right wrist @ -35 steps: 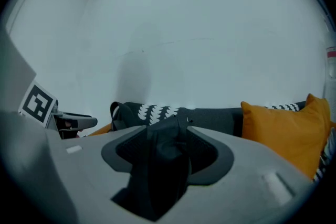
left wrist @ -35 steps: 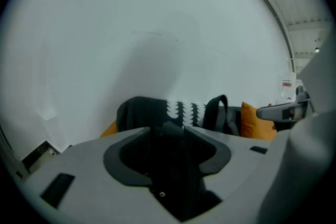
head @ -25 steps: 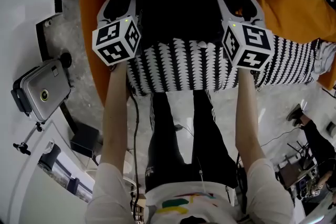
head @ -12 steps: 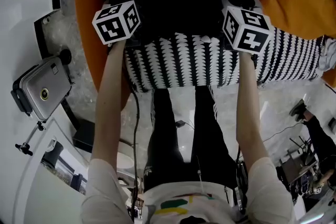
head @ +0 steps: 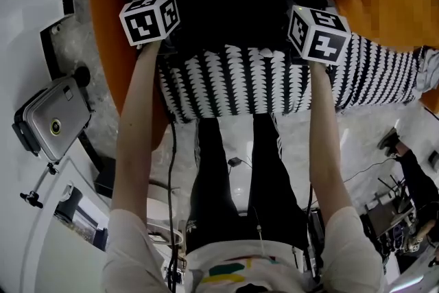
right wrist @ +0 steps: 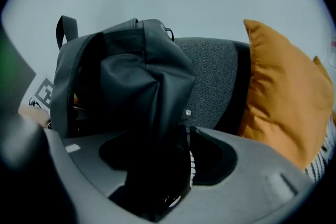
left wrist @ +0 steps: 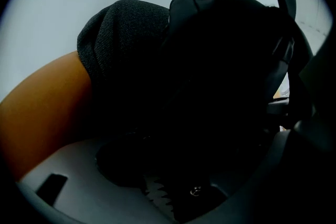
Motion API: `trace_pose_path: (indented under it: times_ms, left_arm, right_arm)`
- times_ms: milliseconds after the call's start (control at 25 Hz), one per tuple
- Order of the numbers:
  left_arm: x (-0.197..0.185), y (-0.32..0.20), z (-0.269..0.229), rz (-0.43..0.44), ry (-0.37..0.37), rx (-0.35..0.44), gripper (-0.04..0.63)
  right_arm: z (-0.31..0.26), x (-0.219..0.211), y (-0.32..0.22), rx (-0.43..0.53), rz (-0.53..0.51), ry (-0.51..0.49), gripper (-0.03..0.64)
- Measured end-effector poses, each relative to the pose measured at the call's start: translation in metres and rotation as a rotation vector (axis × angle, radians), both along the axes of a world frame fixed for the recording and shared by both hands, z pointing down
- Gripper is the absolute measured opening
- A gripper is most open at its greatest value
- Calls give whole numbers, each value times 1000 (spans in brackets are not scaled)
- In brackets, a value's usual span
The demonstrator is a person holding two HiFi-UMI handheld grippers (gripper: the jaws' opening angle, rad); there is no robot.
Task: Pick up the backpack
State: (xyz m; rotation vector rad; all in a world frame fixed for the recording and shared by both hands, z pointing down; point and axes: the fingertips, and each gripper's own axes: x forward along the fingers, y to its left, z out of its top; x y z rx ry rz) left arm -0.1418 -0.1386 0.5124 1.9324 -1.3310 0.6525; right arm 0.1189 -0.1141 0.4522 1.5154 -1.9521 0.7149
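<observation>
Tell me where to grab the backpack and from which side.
Best grip the backpack by its upper sides, coming from the front and above. It stands upright in front of the backrest, so its back is blocked, and its fabric folds into ridges jaws could pinch.

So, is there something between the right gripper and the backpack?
Nothing visible stands between them. The right gripper is right at the backpack: a dark fold of it runs down between the jaws; whether they press on it I cannot tell. The orange cushion lies off to the side, clear of both.
</observation>
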Motion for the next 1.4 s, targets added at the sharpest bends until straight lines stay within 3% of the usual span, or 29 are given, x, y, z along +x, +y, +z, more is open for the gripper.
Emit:
trace_pose_path:
  times_ms: [440, 640, 840, 1400]
  left_arm:
    - [10, -12, 5, 142, 9, -37, 259]
    - [34, -9, 2, 186, 54, -49, 170]
    - [32, -4, 1, 138, 54, -23, 129]
    - [28, 12, -20, 69, 22, 107, 67]
  right_arm:
    - [-3, 1, -4, 31, -26, 39, 236]
    - [-3, 14, -4, 27, -16, 33, 230]
    - [-21, 12, -5, 106, -35, 110, 217]
    - [3, 6, -9, 51, -56, 119, 110]
